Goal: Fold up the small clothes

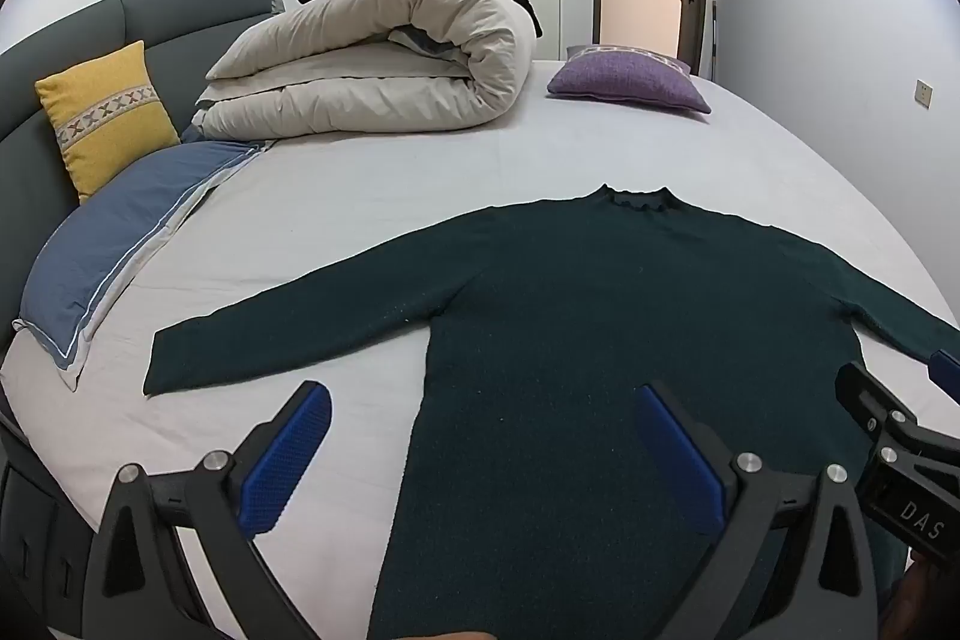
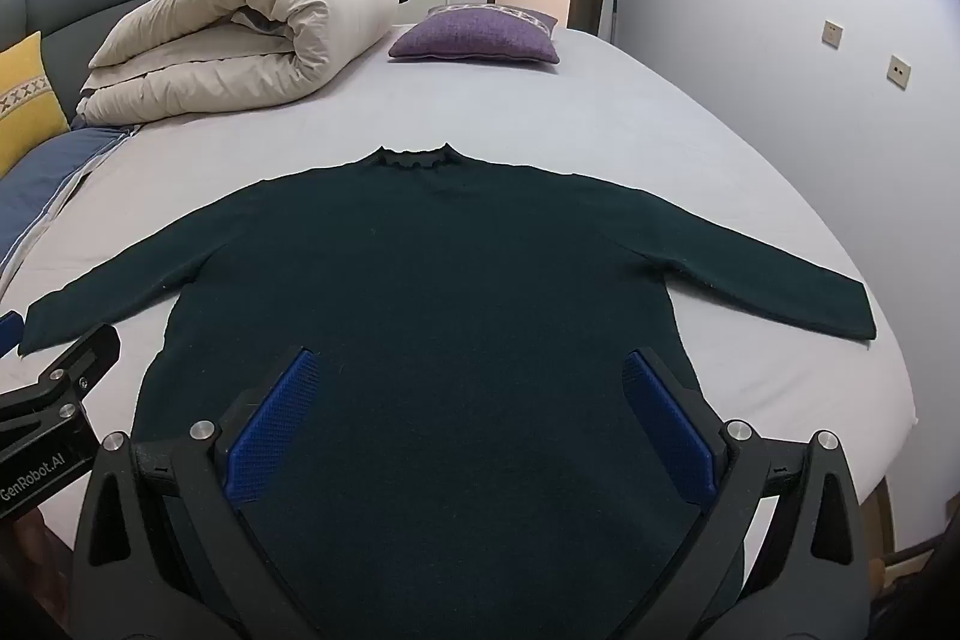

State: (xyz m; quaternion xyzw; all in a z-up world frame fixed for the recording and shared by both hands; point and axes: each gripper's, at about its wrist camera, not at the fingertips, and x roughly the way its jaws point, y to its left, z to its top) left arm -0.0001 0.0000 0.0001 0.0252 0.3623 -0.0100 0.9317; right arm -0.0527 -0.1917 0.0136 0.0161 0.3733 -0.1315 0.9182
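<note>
Flat on the pale grey bed (image 2: 660, 118), dark green knitted sweater (image 2: 444, 280), collar far, hem near beneath both wide, empty jaws.

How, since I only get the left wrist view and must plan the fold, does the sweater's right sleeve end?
Observer: The sweater has its right sleeve flat and straight, with the cuff on the bed, short of its edge.
Operator: Is the right gripper holding anything?
Observer: No. The right gripper is wide open over the sweater's lower body.
</note>
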